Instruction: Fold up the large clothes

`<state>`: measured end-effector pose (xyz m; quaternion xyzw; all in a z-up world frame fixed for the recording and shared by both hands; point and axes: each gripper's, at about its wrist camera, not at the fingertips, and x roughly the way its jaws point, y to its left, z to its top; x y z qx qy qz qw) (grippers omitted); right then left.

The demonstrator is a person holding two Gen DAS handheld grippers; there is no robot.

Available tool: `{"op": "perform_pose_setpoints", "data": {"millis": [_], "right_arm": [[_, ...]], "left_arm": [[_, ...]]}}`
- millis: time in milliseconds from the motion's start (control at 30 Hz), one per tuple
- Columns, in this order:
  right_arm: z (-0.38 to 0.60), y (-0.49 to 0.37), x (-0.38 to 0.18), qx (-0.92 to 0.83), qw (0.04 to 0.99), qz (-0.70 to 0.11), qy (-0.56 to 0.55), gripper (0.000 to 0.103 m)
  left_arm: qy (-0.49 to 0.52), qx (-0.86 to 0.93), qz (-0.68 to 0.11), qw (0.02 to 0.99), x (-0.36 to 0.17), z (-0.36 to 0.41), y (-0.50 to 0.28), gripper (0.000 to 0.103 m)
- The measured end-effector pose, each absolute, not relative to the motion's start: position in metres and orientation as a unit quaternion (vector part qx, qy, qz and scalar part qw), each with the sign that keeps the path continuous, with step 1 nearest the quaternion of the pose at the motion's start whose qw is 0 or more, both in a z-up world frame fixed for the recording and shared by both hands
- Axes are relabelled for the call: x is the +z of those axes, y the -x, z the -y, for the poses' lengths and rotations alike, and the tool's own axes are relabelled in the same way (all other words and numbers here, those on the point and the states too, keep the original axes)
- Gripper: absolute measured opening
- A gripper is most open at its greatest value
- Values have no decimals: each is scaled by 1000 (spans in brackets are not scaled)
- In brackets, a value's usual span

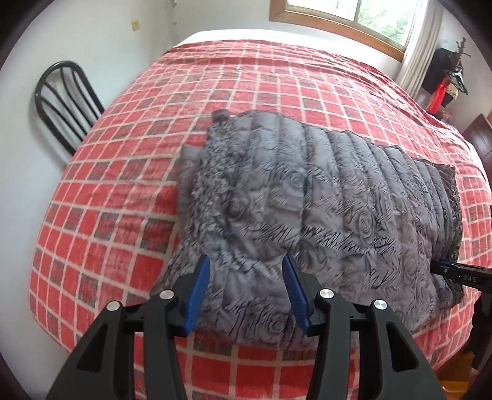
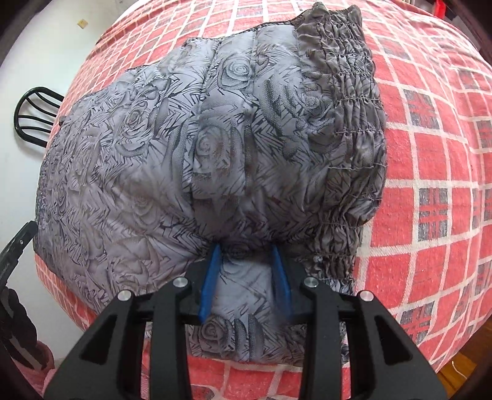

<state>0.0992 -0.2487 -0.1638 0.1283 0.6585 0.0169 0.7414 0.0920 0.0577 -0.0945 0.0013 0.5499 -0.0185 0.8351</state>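
A grey quilted jacket [image 1: 307,190] with a rose print lies folded on the red checked bed. Its fur-trimmed collar end is at the left and its gathered hem [image 2: 347,129] at the right. My left gripper [image 1: 246,264] has its blue fingers apart with a bulge of jacket fabric between them at the near edge. My right gripper [image 2: 246,250] likewise straddles a fold of the jacket [image 2: 184,147] near the hem end, with its fingers apart. The right gripper's tip also shows in the left wrist view [image 1: 455,272].
The bed [image 1: 123,190] has a red and white checked cover. A black metal chair [image 1: 61,98] stands by the white wall at the left. A window [image 1: 353,15] and a dark shelf with a red bottle [image 1: 438,97] are at the far right.
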Motion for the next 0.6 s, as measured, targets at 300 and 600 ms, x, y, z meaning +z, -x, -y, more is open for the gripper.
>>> {"op": "perform_pose_setpoints", "data": {"millis": [300,600], "right_arm": [[248,-99,-162,32,735,-667,-122,34],[242,-105,-160,43,730,-675,-101,34]], "left_arm": [[156,14,-576,802,-108,-112,-55,55],[421,-17,-535,732,-163,-160,-37,57]]}}
